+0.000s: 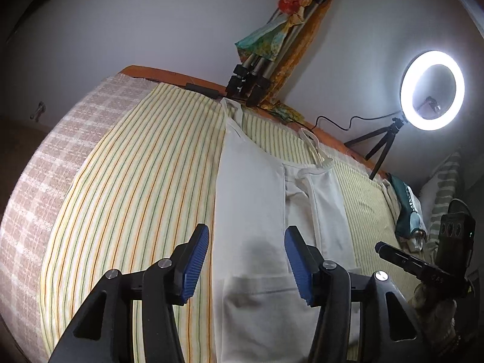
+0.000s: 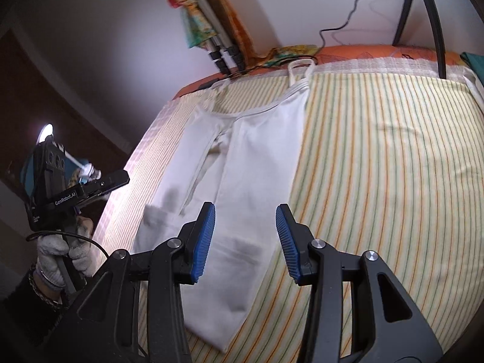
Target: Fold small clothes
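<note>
A white strappy top (image 1: 251, 193) lies on the striped sheet (image 1: 136, 181), both long sides folded in toward the middle, straps pointing to the far edge. It also shows in the right wrist view (image 2: 251, 163). My left gripper (image 1: 246, 261) is open and empty, hovering over the top's near part. My right gripper (image 2: 245, 242) is open and empty, above the top's lower right edge. The right gripper also shows at the right of the left wrist view (image 1: 423, 264), and the left gripper at the left of the right wrist view (image 2: 81, 187), held by a gloved hand.
A lit ring light (image 1: 432, 90) on a small tripod stands at the far right edge of the bed. A folded tripod (image 1: 257, 72) wrapped in colourful cloth leans on the wall. A teal garment (image 1: 407, 208) lies at the right. A checked blanket (image 1: 45, 166) borders the sheet.
</note>
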Available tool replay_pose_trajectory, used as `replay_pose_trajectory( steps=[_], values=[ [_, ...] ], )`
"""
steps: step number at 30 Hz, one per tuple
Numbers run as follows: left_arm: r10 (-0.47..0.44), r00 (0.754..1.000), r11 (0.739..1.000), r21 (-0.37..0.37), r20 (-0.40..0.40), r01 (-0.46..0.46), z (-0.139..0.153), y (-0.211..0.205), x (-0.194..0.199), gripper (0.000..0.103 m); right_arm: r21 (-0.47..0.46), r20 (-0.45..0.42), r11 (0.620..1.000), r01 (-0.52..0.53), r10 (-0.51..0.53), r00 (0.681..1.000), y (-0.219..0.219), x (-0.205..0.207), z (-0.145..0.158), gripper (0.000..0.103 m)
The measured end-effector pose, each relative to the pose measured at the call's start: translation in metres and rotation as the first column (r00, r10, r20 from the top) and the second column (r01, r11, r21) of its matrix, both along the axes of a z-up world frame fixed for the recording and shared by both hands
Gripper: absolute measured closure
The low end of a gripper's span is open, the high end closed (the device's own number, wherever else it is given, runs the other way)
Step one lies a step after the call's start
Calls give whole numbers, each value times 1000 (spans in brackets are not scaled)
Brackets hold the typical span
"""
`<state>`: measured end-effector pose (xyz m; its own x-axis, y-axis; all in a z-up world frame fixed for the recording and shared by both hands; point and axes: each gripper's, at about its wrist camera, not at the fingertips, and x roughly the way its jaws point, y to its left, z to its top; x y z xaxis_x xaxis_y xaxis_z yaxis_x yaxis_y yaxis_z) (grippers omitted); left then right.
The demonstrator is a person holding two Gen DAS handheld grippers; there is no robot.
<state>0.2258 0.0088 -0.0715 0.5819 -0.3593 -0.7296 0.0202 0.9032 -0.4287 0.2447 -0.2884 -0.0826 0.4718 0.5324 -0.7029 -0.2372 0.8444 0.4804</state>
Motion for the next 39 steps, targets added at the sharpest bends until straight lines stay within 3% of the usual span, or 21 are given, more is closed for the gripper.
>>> replay_pose_trajectory(
  steps=[5,14,23,28,33,35,37,39],
  values=[
    [11,999,997,-77,-48,-15,-18,13,45,49,34,-41,999,41,-39,998,-17,45,-10,58],
    [-58,996,998,-24,-67,56,-40,4,103,48,69,-67,997,24,-19,998,-19,105,-32,58],
    [-77,993,994,-78,-88,71,-56,-6,142,49,128,-83,991,22,-11,996,-14,146,-50,58],
    [-88,994,996,-42,-72,85,-57,-13,150,62,109,-72,994,-10,18,997,-6,155,-52,58],
    [-81,995,997,-20,-63,80,-61,-14,154,83,104,-95,995,-6,16,995,-5,163,-57,89],
    [-76,995,997,-21,-61,75,-63,-14,156,88,115,-100,993,-3,15,995,-6,164,-59,91],
    [-69,996,997,-22,-52,68,-65,-14,158,101,128,-102,992,1,13,995,-8,163,-60,93],
    [-57,997,998,-31,-47,55,-65,-13,158,103,143,-100,990,6,9,995,-11,161,-60,96]
  ],
)
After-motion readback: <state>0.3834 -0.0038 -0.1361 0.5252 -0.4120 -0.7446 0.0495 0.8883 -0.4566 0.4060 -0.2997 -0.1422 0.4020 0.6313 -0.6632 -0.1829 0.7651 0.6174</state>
